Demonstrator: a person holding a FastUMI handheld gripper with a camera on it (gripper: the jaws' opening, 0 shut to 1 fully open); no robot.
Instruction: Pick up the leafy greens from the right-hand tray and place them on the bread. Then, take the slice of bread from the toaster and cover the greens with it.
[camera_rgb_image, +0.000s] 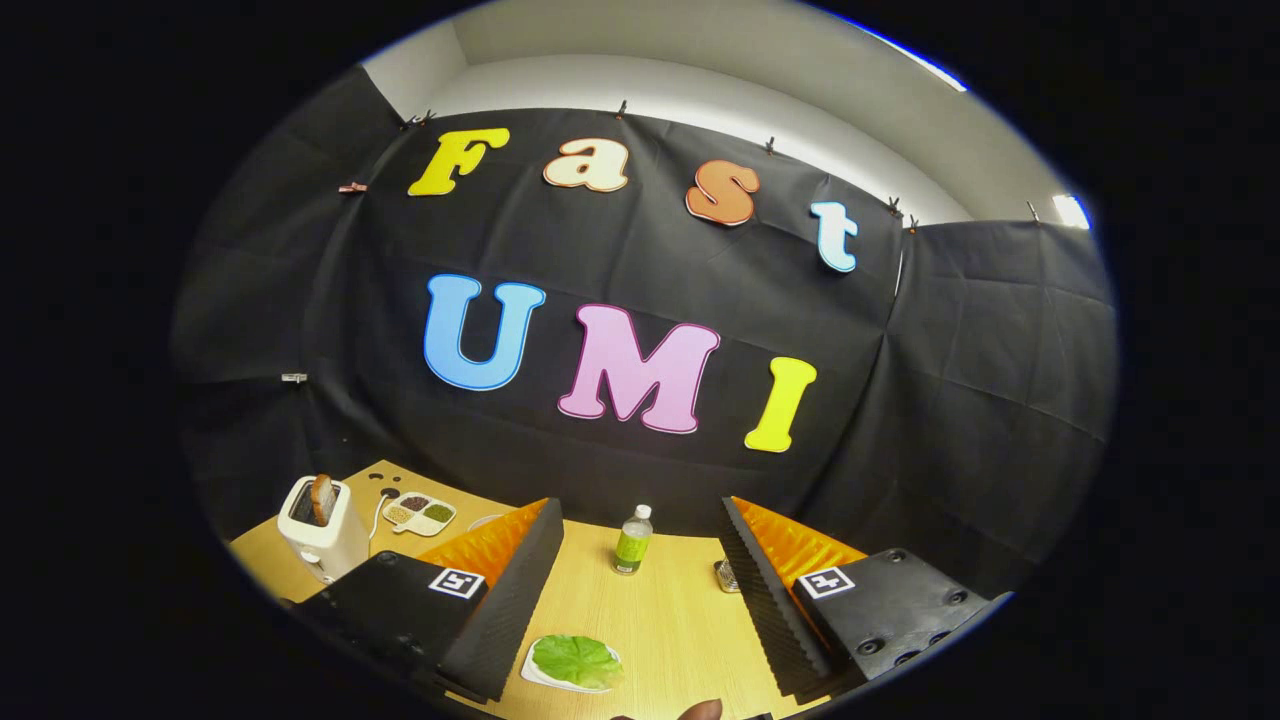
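My gripper (640, 530) is open and held above the wooden table (660, 610), with nothing between its fingers. A green leaf (577, 659) lies on a small white tray (540, 676) below and between the fingers, closer to the left one. A white toaster (322, 530) stands to the far left beyond the left finger, with a slice of toasted bread (323, 498) sticking up from its slot.
A small bottle (632, 540) with a green label stands at the back of the table between the fingers. A divided dish (420, 513) of seeds sits right of the toaster. A small metal object (726, 575) peeks out beside the right finger. A fingertip (698, 710) shows at the near edge.
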